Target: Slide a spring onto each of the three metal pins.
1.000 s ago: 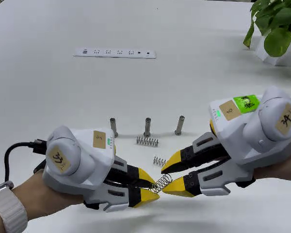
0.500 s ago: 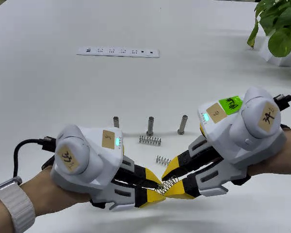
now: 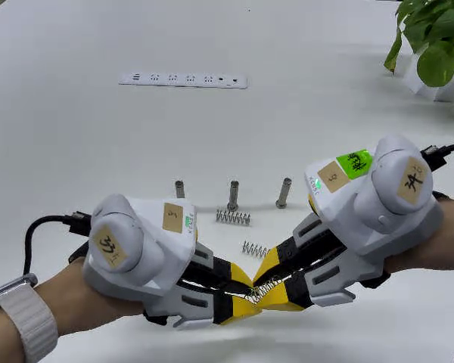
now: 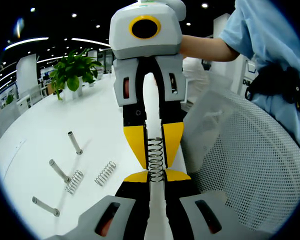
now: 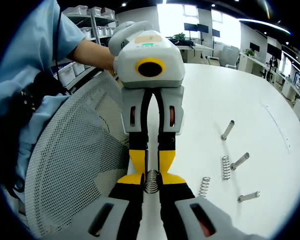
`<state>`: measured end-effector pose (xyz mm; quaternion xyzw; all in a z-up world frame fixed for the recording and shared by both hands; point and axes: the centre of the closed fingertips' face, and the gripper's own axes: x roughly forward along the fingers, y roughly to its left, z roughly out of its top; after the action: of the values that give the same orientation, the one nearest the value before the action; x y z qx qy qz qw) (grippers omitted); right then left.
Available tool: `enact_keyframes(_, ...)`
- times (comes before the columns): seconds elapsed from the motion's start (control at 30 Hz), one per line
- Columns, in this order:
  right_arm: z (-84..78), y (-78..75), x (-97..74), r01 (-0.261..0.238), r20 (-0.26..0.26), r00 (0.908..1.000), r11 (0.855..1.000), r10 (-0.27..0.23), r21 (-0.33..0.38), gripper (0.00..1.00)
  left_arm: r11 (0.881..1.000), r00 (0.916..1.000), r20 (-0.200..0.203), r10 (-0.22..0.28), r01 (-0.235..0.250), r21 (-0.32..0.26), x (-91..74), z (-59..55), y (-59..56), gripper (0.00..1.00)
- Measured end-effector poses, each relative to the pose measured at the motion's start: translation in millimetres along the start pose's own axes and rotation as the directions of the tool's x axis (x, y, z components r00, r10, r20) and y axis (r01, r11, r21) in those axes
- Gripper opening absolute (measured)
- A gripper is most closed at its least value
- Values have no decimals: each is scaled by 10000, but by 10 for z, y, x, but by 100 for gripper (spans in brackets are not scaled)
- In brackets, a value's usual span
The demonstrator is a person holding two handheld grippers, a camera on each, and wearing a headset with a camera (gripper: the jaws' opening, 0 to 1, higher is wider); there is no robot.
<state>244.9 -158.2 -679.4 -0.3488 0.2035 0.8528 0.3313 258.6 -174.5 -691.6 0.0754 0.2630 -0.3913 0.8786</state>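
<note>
Left tool and right tool, both hand-labelled, pinch spring.

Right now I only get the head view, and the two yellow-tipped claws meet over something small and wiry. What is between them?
Observer: The left gripper view shows a spring running lengthwise between the yellow jaws of the right gripper, its near end pinched in the tips of the left gripper.
Operator: Is it bent?
Observer: No, it looks straight; the right gripper view looks down its length, so it shows as a round coil.
Operator: Who holds these claws?
Observer: A person in a light blue shirt, beside what looks like a white mesh chair back.
</note>
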Motion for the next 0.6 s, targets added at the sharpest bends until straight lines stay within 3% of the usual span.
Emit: enact_keyframes(0.6, 13, -7, 18, -164, -424, 9990, 9993, 149, -336, 12, 9997, 9998, 18, 220, -220, -111, -50, -13, 13, 10)
